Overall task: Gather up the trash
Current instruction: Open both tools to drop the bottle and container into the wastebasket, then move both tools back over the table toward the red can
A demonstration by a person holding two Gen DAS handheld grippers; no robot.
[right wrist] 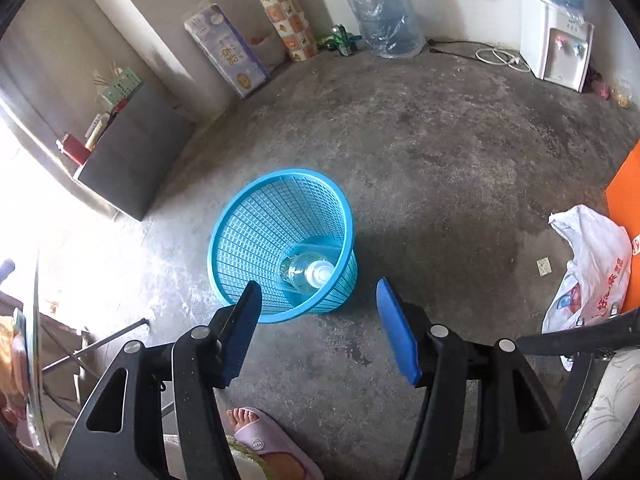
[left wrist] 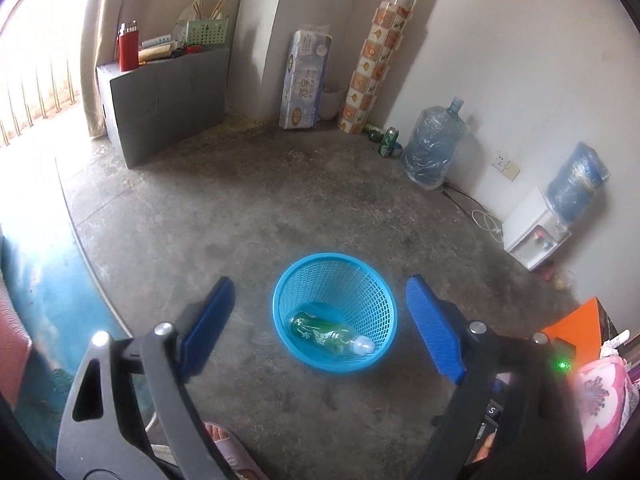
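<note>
Okay, both grippers hovering spread and empty: left gripper (left wrist: pixel 320 328), right gripper (right wrist: pixel 318 330). Green bottle (left wrist: pixel 330 336) is lying inside the blue basket (left wrist: pixel 384 280), cap pointing toward the right gripper, basket straight ahead of both.

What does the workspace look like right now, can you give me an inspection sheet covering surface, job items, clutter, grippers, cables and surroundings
Surface: bare concrete floor, stained and dusty.
Job's things: blue mesh basket upright on the floor; one plastic bottle with green label lying inside it.
Clutter: green can by the far wall; small paper scrap on the floor; white plastic bag at right.
Grippers: left gripper open, empty, over the basket; right gripper open, empty.
Cables: white cord coiled by the water dispenser.
Surroundings: water jug, tissue pack, grey box along the walls.
</note>
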